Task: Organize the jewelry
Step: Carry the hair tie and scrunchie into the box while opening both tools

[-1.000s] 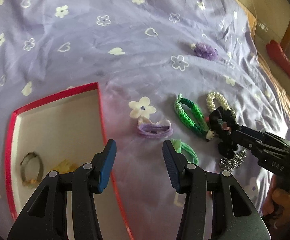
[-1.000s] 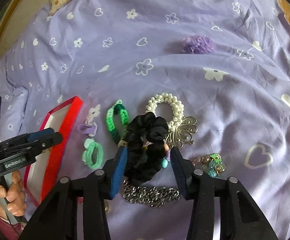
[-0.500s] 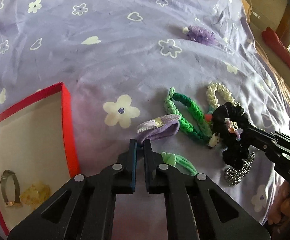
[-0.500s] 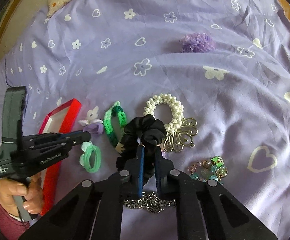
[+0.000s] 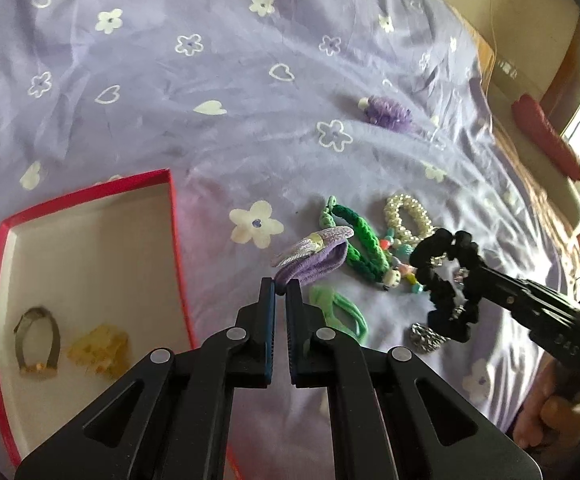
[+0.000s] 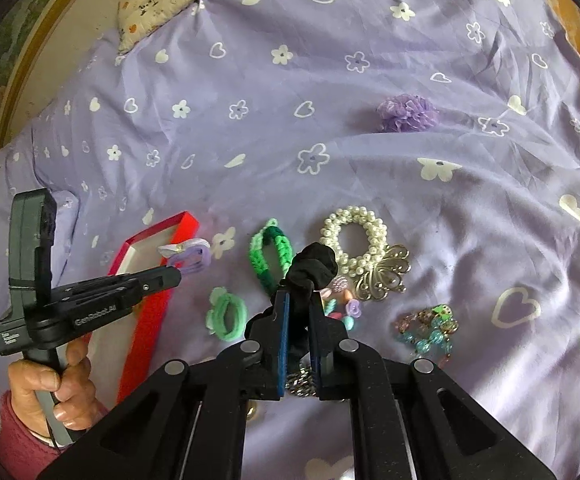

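Purple hair tie (image 5: pixel 315 258) between left gripper (image 5: pixel 281 285) tips

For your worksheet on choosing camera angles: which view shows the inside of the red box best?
The left wrist view. It looks down into the red box, showing its pale floor with a ring and a yellow clip lying in it. The right wrist view shows the box only edge-on, partly behind the left gripper, its contents hidden.
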